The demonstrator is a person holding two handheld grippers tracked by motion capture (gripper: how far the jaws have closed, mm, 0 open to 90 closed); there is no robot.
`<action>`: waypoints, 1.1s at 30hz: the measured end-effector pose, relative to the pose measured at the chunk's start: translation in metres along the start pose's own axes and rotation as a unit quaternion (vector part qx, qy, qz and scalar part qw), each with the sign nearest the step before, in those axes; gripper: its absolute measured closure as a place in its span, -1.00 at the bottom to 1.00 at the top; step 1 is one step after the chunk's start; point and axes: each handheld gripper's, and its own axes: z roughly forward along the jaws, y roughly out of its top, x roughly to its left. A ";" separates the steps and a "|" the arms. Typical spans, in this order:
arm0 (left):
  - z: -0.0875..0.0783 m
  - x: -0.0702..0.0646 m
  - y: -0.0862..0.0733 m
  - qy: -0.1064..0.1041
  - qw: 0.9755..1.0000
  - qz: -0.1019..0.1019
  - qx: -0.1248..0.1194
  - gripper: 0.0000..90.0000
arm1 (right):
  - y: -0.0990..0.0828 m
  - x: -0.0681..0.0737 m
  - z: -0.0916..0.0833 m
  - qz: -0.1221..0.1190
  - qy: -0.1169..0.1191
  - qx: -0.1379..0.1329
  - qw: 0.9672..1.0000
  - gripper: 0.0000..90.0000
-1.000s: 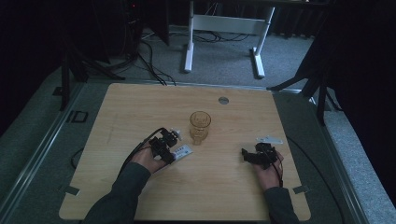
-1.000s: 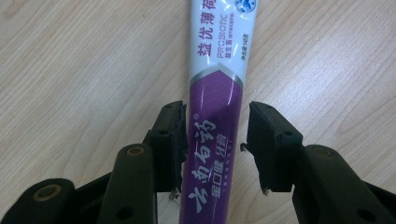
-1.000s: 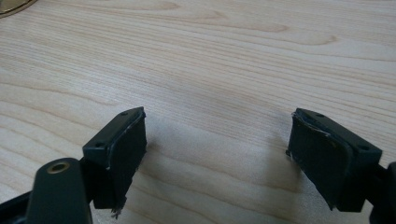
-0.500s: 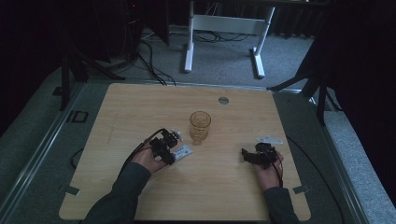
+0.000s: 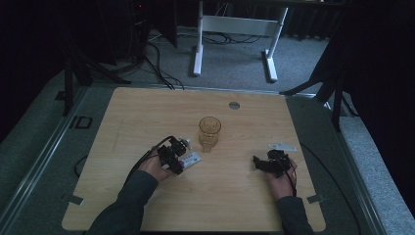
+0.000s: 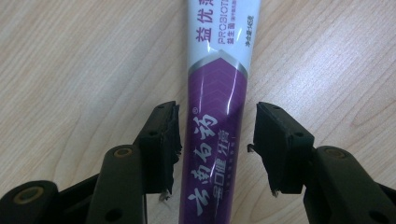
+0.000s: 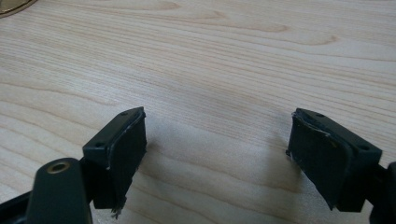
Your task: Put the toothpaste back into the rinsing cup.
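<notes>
Pale wood table (image 5: 147, 112), dim room beyond. Left gripper (image 6: 215, 140) low over table, jaws parted, straddling purple-and-white toothpaste tube (image 6: 217, 93) lying flat; small gap each side, no contact seen. Likely step: grasp of tube. Next move calls for closing squarely on tube. Right gripper (image 7: 217, 154) spread wide, empty, over bare wood. Amber glass (image 5: 209, 132) just beyond left gripper.

A light wooden table (image 5: 147, 117) with rounded corners is seen, a small round grommet (image 5: 234, 105) set near its far edge. An amber glass (image 5: 209, 133) is stood near the middle, and a purple-and-white tube (image 5: 189, 158) is laid flat just beside it.
</notes>
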 end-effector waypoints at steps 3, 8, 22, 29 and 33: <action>0.001 0.001 0.001 -0.002 1.000 0.000 0.007 0.15 | 0.000 0.000 0.000 0.000 0.000 0.000 1.000 -0.58; 0.003 0.003 0.002 -0.007 1.000 0.005 0.016 0.19 | 0.000 0.000 0.000 0.000 0.000 0.000 1.000 -0.58; 0.010 0.005 0.010 -0.017 0.999 0.012 0.030 0.24 | 0.000 0.000 0.000 0.000 0.000 0.000 1.000 -0.58; 0.012 0.005 0.012 -0.019 0.999 0.012 0.034 0.25 | 0.000 0.000 0.000 0.000 0.000 0.000 1.000 -0.58; 0.015 0.005 0.013 -0.018 0.999 0.015 0.036 0.25 | 0.000 0.000 0.000 0.000 0.000 0.000 1.000 -0.58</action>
